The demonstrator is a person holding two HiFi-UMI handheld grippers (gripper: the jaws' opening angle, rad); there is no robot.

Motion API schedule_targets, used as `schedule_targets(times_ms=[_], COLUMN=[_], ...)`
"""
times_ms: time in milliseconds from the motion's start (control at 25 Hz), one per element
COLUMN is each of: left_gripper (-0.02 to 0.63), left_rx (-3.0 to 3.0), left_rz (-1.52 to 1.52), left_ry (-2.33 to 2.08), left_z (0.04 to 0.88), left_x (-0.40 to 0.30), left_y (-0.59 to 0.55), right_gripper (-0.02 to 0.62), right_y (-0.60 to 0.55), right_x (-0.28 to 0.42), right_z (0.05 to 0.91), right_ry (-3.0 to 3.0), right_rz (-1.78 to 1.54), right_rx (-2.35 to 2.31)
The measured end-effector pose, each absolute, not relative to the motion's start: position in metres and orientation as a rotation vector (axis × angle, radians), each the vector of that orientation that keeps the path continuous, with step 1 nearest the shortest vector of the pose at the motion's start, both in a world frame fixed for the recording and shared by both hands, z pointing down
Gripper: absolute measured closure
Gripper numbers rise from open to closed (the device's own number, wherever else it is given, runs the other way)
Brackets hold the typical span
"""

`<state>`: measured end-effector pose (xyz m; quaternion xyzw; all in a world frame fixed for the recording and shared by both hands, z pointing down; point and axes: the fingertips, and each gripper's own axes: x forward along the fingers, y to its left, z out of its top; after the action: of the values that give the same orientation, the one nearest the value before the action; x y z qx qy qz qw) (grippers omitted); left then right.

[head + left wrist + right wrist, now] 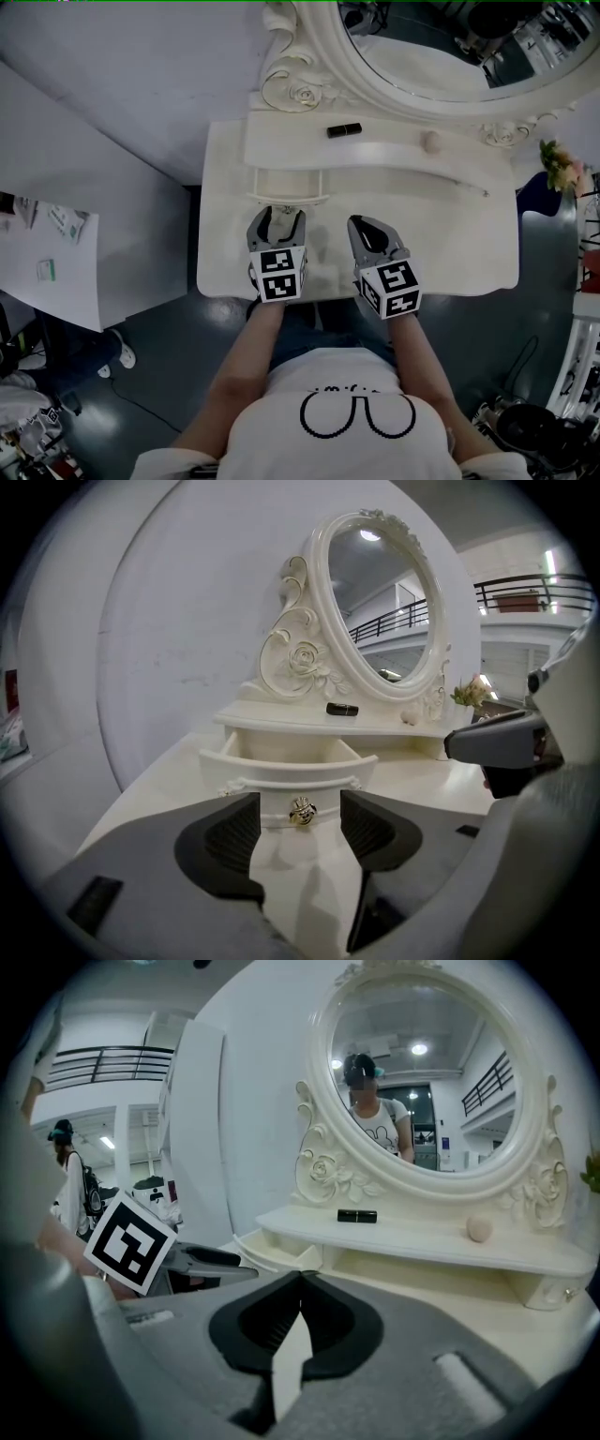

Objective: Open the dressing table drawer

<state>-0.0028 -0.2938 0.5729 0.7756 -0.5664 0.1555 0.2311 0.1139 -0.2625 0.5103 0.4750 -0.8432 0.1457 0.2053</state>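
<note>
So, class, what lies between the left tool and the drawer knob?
Nothing; the left tool faces the knob over bare tabletop, shown in the left gripper view.

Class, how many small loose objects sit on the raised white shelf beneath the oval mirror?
2: a black cylindrical tube left of centre, and a pale round ball further right. None seems hidden.

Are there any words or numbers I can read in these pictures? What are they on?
No text here can be read.
Marker cubes: black-and-white square patterns only, no letters.
Papers: print too small to read.
Shirt: tiny marks above a looped drawing, too blurred to read.
Black tube: no label shows.
</note>
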Motion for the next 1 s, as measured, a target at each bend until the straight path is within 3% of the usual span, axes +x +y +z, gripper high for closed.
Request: schedule_targets(times_ms=[440, 1000], left_gripper=[0.345, 0.345], left_rx=[2.132, 2.516], left_rz=[0.269, 0.140], left_ry=[-1.548, -1.671], left_z=[0.533, 0.392], left_x=[-0.044, -0.065], left_y=[-0.288, -0.290], right_gripper=[0.598, 0.598], right_y=[-0.244, -0.251], right_x=[0.093, 0.086], right_z=[0.484, 0.377], right_ry=[-2.360, -2.478], right_rz=[0.386, 0.058], right_rx=[1.449, 1.488])
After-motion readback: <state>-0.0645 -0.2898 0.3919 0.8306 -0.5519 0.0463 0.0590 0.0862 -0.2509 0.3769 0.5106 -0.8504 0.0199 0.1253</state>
